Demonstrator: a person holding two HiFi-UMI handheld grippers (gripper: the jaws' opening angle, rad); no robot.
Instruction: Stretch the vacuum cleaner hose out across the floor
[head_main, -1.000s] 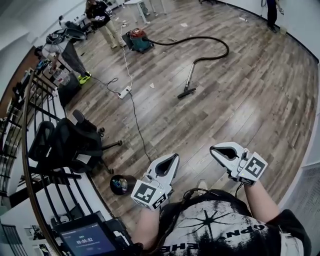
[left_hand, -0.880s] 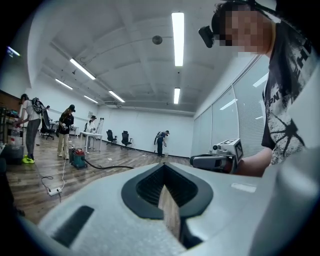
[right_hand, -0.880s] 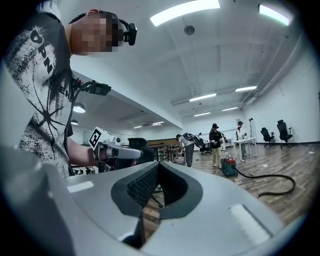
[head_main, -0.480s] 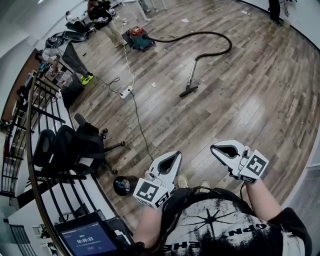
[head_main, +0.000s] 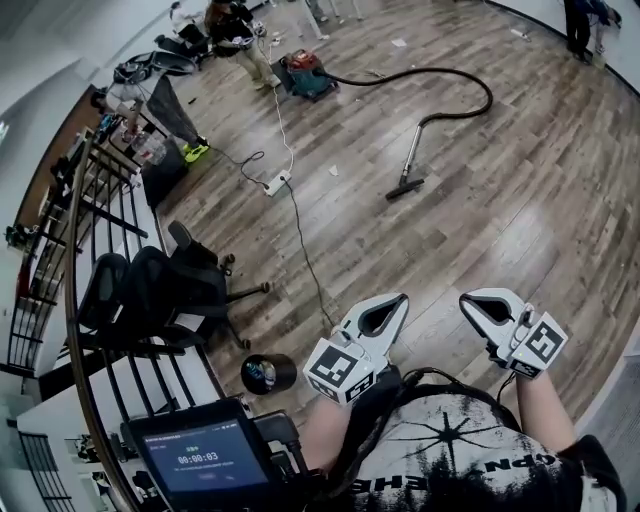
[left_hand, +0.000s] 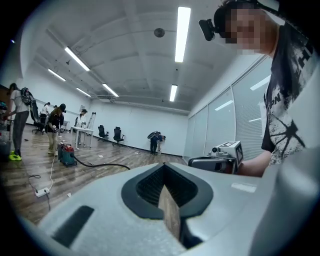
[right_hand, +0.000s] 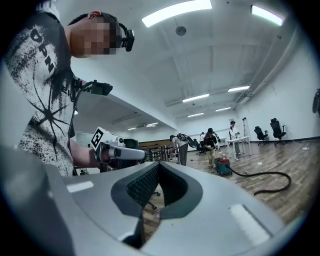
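Observation:
The vacuum cleaner (head_main: 309, 75), teal and red, stands far off on the wood floor. Its black hose (head_main: 455, 79) curves right and back down to a grey wand ending in a floor nozzle (head_main: 404, 189). The cleaner (left_hand: 66, 154) and hose (left_hand: 102, 164) also show in the left gripper view, and the cleaner (right_hand: 223, 165) with its hose (right_hand: 270, 176) in the right gripper view. My left gripper (head_main: 397, 302) and right gripper (head_main: 470, 301) are held close to my chest, well short of the hose. Both are shut with nothing between the jaws.
A white power strip (head_main: 277, 183) with a cable (head_main: 305, 247) lies on the floor ahead. A black office chair (head_main: 165, 287) stands by a railing (head_main: 90, 230) at left. A dark round object (head_main: 268, 373) sits near my feet. People stand beyond the cleaner (head_main: 238, 30).
The view has shifted, so the vacuum, hose and chair sit further right and lower in the head view. Both grippers stay shut and held near my chest.

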